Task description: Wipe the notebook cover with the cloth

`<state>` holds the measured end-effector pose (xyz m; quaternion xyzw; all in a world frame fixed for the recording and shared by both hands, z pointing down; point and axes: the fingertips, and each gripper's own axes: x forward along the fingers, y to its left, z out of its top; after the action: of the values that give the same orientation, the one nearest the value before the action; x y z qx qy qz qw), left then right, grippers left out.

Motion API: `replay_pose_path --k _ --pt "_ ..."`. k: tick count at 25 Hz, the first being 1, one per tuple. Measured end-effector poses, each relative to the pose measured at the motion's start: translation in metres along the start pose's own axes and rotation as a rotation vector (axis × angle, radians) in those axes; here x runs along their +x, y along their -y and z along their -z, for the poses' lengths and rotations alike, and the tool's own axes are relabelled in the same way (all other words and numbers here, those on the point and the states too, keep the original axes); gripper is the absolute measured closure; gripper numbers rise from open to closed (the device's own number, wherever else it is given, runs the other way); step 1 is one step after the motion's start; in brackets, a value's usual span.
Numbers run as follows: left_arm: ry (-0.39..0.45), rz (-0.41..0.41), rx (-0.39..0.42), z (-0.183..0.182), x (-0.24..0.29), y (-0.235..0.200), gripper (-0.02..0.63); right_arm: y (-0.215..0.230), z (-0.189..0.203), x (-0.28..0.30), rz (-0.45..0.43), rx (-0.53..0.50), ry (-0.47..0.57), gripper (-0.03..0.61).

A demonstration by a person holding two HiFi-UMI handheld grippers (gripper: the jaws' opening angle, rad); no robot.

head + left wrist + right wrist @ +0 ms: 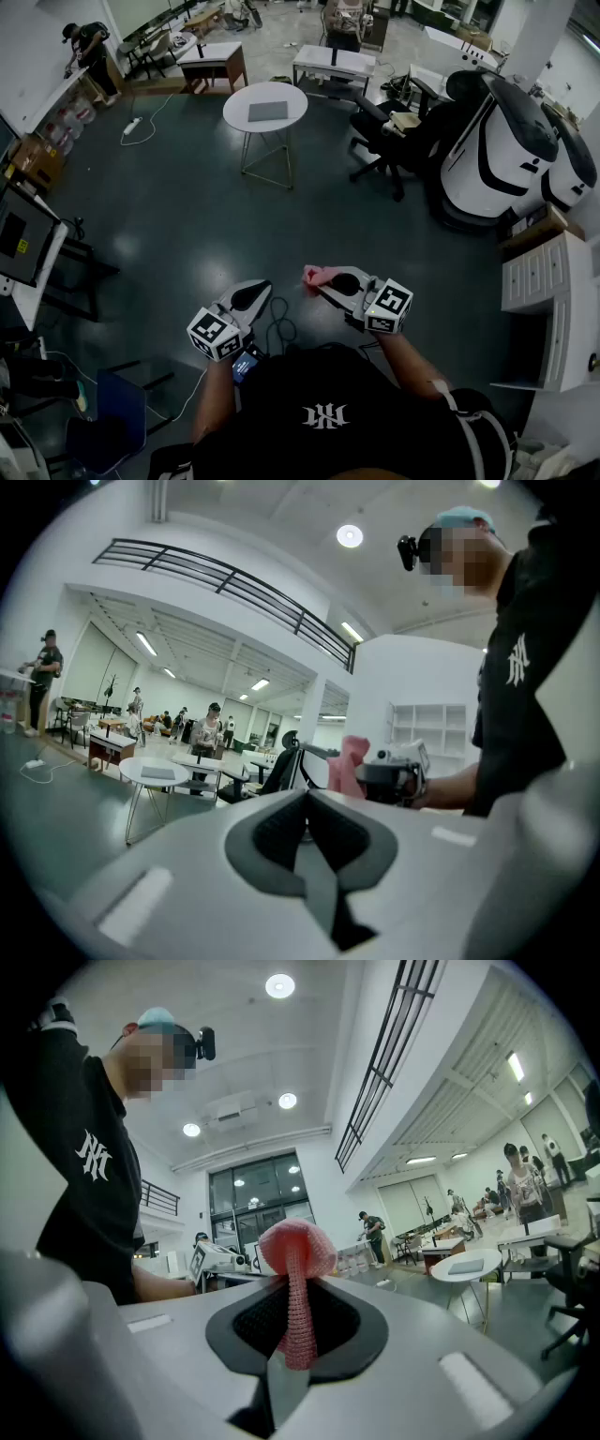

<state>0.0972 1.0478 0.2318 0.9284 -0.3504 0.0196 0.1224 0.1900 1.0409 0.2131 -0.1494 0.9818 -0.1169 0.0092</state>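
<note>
From the head we look steeply down on the left gripper (249,298) and right gripper (328,279), close below. Each gripper's camera sits behind its jaws, looking out across the room (all three catch the round table (286,94) (134,766) (442,1271)).

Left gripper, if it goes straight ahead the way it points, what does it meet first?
Likely the pink cloth in the right gripper, just right of its line; depth is unclear, so it may slip past.

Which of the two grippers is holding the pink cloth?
The right gripper: its jaws are shut on the pink cloth, which bunches above them. The left gripper has its jaws together with nothing between them.
</note>
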Motion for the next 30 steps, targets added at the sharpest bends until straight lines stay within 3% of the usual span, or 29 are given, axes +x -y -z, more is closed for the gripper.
replay_pose_path --k 5,18,30 --pt "0.006 0.009 -0.004 0.008 -0.015 -0.019 0.611 0.000 0.014 0.032 0.018 0.019 -0.005 0.541" --pt "0.040 0.006 0.012 -0.004 -0.036 -0.042 0.611 0.006 -0.009 0.058 0.047 -0.033 0.032 0.537" --pt "0.031 0.057 -0.057 0.007 -0.017 -0.076 0.611 0.021 0.010 0.053 0.129 0.025 0.003 0.538"
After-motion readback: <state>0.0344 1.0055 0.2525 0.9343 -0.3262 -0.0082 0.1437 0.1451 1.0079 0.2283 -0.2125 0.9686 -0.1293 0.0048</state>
